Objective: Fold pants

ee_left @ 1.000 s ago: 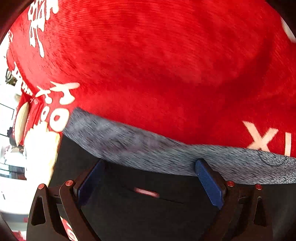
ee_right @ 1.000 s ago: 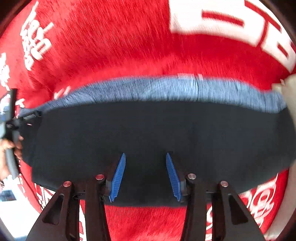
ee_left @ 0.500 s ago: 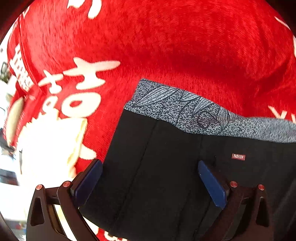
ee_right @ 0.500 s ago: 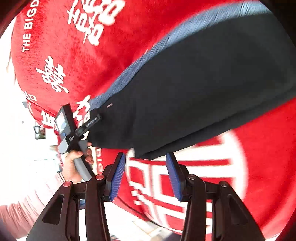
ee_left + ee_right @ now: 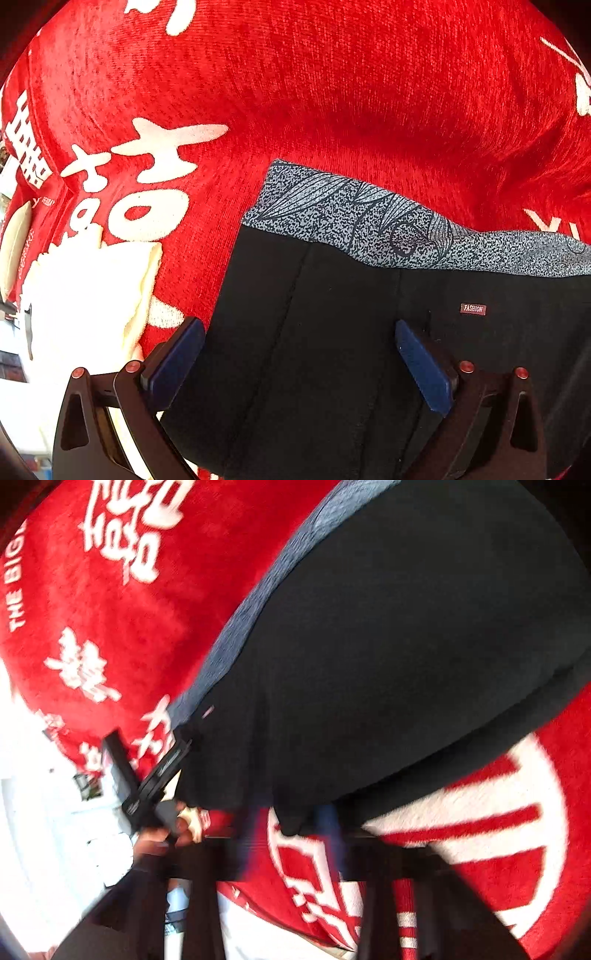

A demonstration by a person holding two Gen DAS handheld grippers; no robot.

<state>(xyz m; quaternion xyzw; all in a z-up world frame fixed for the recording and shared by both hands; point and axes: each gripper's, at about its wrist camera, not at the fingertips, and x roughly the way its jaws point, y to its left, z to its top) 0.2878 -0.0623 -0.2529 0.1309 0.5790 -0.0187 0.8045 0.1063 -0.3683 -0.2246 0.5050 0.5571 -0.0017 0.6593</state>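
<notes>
**Pants folding: right gripper just went for the near hem**

The black pants (image 5: 332,350) lie flat on the red blanket (image 5: 332,92). Their speckled grey waistband (image 5: 369,225) is on the far side, and the little "FASHION" tag (image 5: 472,309) sits just below it.

The left gripper (image 5: 295,326) hangs over the left end of the pants. Its fingers are spread wide and released, with nothing pinched between the blue pads (image 5: 177,354). That view looks identical to half a second ago. A second ago it was a blurry close-up of the waistband edge, with the tag smeared and the left end of the pants out of sight. Now that end is fully in view, and so is a white cloth (image 5: 85,295) lying off to the left on the blanket.

The right gripper (image 5: 291,834) is where the change is. A second ago it was right over the middle of the pants with its fingers apart. Half a second ago it was already at the near edge and open. Now its jaws are closing with the near hem of the pants between them. That picture is heavily motion-smeared, so I can't see exactly how much fabric is caught. A hand (image 5: 162,834) shows at the left of this view, holding the other gripper at the left corner of the pants, same as half a second ago.
</notes>
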